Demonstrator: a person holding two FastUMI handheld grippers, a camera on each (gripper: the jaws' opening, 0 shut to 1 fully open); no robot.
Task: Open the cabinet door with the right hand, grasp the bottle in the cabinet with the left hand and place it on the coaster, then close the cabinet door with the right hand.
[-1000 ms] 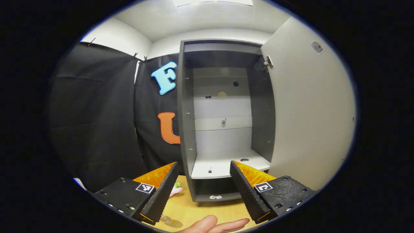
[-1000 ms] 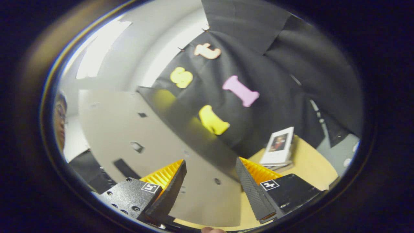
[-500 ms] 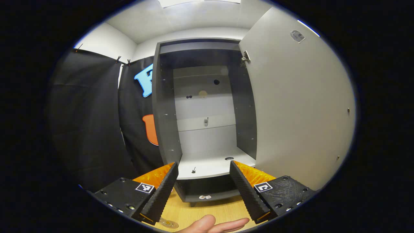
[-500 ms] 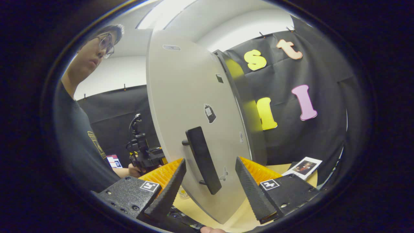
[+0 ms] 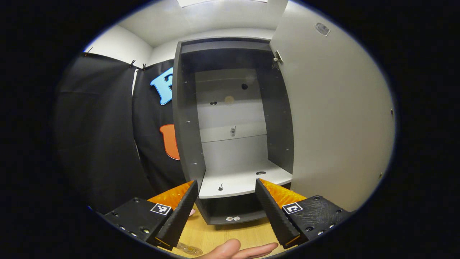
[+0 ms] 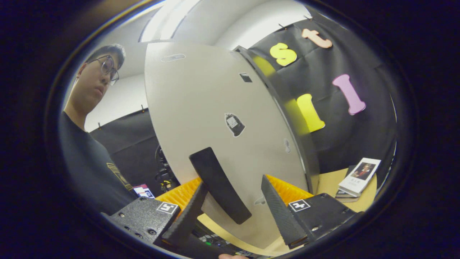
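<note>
1. The cabinet (image 5: pixel 230 118) stands open and its inside looks bare; the bottle cannot be made out on the white shelf (image 5: pixel 240 181). A clear round thing (image 5: pixel 189 249), maybe the coaster, lies on the wooden table (image 5: pixel 222 233) near the left gripper (image 5: pixel 222 208).
2. The left gripper is wide open, holds nothing, and faces the cabinet opening.
3. The right gripper (image 6: pixel 233 212) is also spread wide. The black door handle (image 6: pixel 219 189) stands between its fingers, but whether a finger touches it cannot be told.
4. Risk: if the right gripper pushes the cabinet door (image 6: pixel 215 118) on its handle without closing on it, the handle may slip out and the door swing freely or slam.
5. Risk: the left gripper is near the opening, and the closing door (image 5: pixel 334 115) on the right could hit it.
6. Around: a person (image 6: pixel 90 151) stands at the left of the door, and books (image 6: pixel 359 176) lie on the table at the far right, away from the door's path.
</note>
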